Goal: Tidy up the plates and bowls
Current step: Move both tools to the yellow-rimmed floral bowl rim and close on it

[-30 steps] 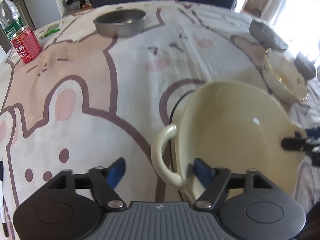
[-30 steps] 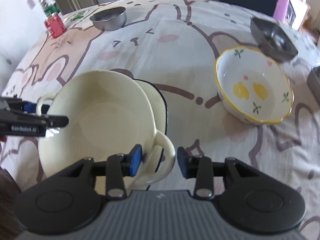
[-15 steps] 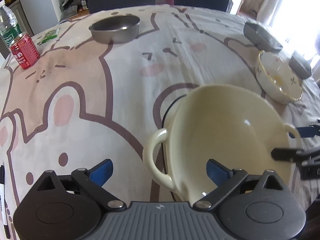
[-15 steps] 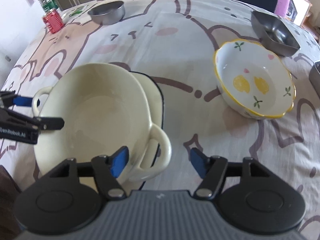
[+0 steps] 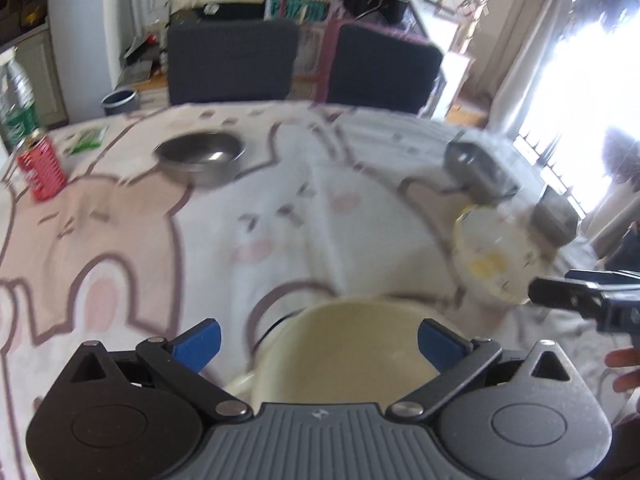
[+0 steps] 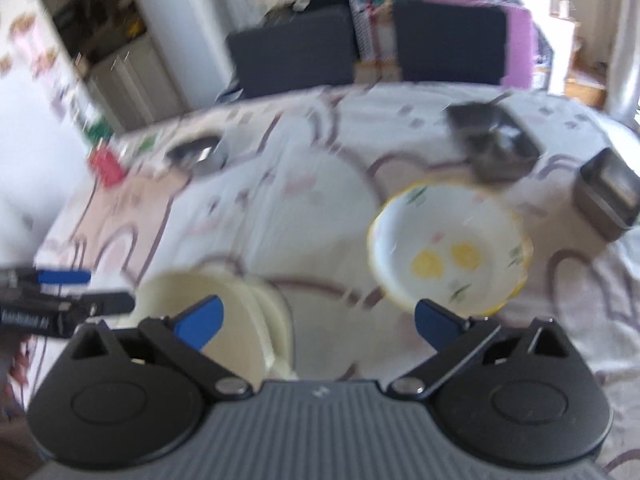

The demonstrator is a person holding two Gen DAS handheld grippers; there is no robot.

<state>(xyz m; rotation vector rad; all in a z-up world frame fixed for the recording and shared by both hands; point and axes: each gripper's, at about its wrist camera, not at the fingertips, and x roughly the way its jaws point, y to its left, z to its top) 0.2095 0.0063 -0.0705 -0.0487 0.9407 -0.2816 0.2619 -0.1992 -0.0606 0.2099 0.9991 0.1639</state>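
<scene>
- Where the cartoon-bear tablecloth (image 5: 120,248) covers the table, two dark chairs (image 5: 234,62) stand at its far edge, with cluttered shelves behind and a bright window at right.
- The cream two-handled bowl (image 5: 352,344) sits on the cloth; in the right wrist view it rests in a second cream dish (image 6: 276,320).
- The left gripper (image 5: 318,340) and right gripper (image 6: 318,322) have just been opening; both are released, jaws wide and pads off the bowl.
- The left view shows the red can (image 5: 40,170) and steel bowl (image 5: 200,156) clearly.
- The right view shows the lemon-print bowl (image 6: 448,248) whole, beside two steel trays (image 6: 492,144).
</scene>
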